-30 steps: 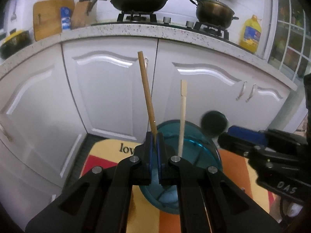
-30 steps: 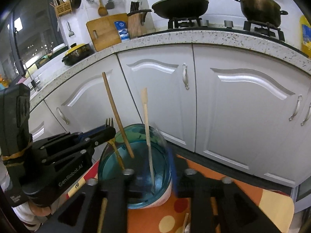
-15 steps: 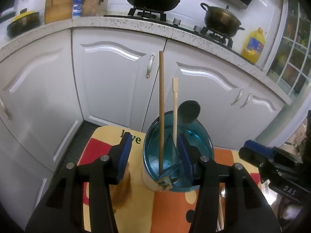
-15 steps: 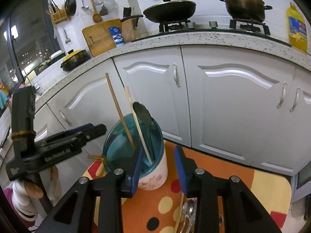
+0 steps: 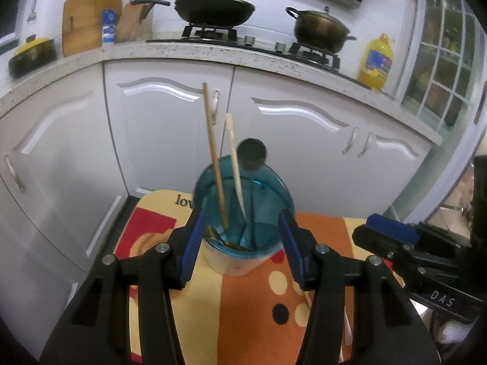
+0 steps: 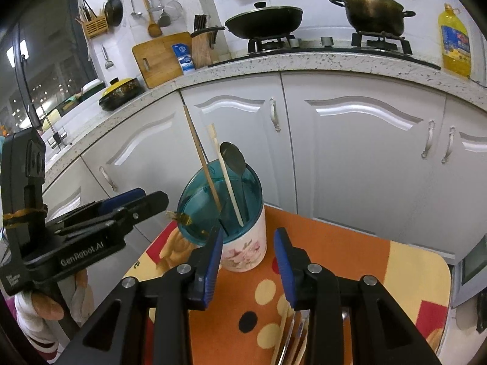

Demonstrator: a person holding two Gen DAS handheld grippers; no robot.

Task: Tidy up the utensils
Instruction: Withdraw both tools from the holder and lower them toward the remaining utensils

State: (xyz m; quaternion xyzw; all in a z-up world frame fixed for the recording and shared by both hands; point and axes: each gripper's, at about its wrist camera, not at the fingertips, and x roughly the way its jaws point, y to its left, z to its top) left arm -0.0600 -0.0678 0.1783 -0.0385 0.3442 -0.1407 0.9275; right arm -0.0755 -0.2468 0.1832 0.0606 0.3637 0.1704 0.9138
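Note:
A teal-rimmed utensil holder [image 5: 243, 213] with a white floral base [image 6: 243, 252] stands on the orange patterned mat [image 6: 350, 261]. In it stand a brown chopstick [image 5: 214, 158], a pale chopstick [image 5: 234, 161] and a steel spoon [image 6: 232, 158], with a gold fork [image 6: 182, 219] leaning over its left rim. My left gripper [image 5: 240, 246] is open and empty, just in front of the holder. My right gripper [image 6: 246, 261] is open and empty, close before the holder's base. More loose utensils [image 6: 289, 334] lie on the mat under the right gripper.
White cabinet doors [image 5: 170, 140] stand right behind the mat. The counter [image 6: 304, 60] above carries a wok, a pot, a cutting board and a yellow oil bottle [image 6: 455, 42]. Each gripper shows in the other's view: left gripper [image 6: 91, 231], right gripper [image 5: 411, 252].
My left gripper has let go of the brown chopstick, opened and drawn back from the holder. My right gripper has also drawn back and opened wider. The spoon now stands in the holder.

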